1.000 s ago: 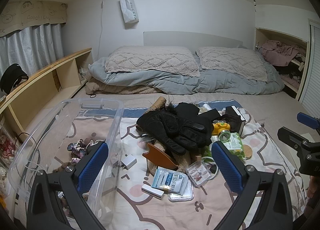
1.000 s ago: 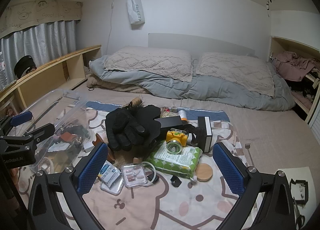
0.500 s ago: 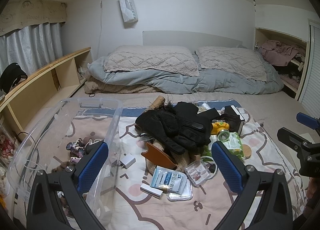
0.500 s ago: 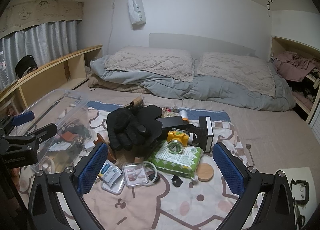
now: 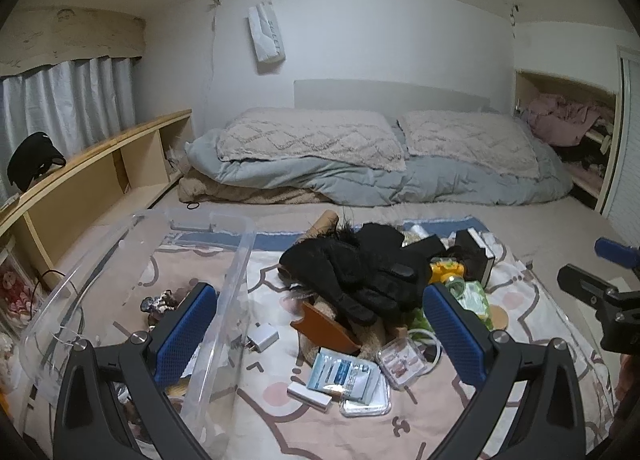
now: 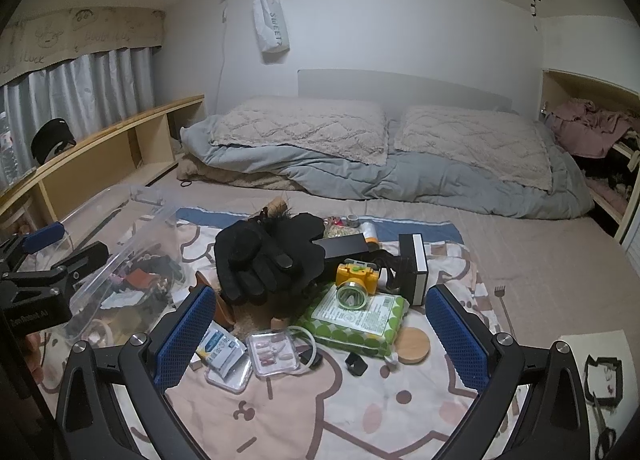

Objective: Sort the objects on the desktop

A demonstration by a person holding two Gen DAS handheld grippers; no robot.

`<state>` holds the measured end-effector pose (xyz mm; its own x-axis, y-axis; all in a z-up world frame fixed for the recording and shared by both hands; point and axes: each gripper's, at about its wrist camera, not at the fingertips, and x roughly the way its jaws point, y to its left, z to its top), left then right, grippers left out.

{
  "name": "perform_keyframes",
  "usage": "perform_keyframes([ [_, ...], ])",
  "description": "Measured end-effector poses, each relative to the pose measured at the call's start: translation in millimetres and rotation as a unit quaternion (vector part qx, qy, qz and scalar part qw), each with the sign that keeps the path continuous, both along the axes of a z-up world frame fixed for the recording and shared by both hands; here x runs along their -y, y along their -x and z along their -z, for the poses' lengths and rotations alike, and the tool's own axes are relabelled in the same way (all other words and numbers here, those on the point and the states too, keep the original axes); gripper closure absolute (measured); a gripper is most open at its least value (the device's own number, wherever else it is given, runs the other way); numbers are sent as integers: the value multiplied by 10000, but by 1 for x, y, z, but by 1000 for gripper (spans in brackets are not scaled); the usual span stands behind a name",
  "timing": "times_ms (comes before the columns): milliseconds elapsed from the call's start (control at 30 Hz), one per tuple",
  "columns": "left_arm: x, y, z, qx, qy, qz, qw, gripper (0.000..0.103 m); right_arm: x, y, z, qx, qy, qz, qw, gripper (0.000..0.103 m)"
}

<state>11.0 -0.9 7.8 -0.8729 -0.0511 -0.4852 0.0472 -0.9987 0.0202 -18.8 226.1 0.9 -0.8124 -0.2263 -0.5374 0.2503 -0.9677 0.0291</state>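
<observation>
Both hand-held grippers hang empty with fingers wide apart over the bed, and the black gloves (image 6: 260, 260) topping the clutter pile lie ahead of the right hand-held gripper (image 6: 320, 334), fingers toward it, right of the clear bin (image 5: 224, 300).

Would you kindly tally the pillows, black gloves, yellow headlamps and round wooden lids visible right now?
Pillows: 2, left pillow and right pillow
Black gloves: 2, front glove and rear glove, overlapping
Yellow headlamp: 1
Round wooden lid: 1
Total: 6
</observation>
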Motion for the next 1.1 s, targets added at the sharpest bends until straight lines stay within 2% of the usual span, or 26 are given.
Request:
perform_keyframes([
  [167, 0, -1, 2, -62, -118, 114, 9998, 0, -5, 2, 1, -252, 45, 93, 9996, 0],
  [333, -7, 0, 10, 7, 56, 261, 9996, 0, -11, 6, 7, -411, 162, 161, 9989, 0],
  [467, -9, -1, 11, -61, 1, 391, 9992, 0, -12, 17, 17, -393, 42, 281, 9988, 0],
  [600, -9, 4, 17, 8, 3, 386, 9993, 0, -12, 33, 34, -37, 123, 230, 9997, 0],
  [767, -13, 15, 32, 176, 205, 326, 9991, 0, -6, 45, 50, 204, 22, 84, 9998, 0],
  [933, -20, 27, 44, 289, 316, 246, 9988, 0, -9, 69, 75, 890, -40, 136, 9959, 0],
  [1100, -24, 40, 57, 488, 317, 197, 9981, 0, -20, 91, 103, 1544, 217, 283, 9874, 0],
])
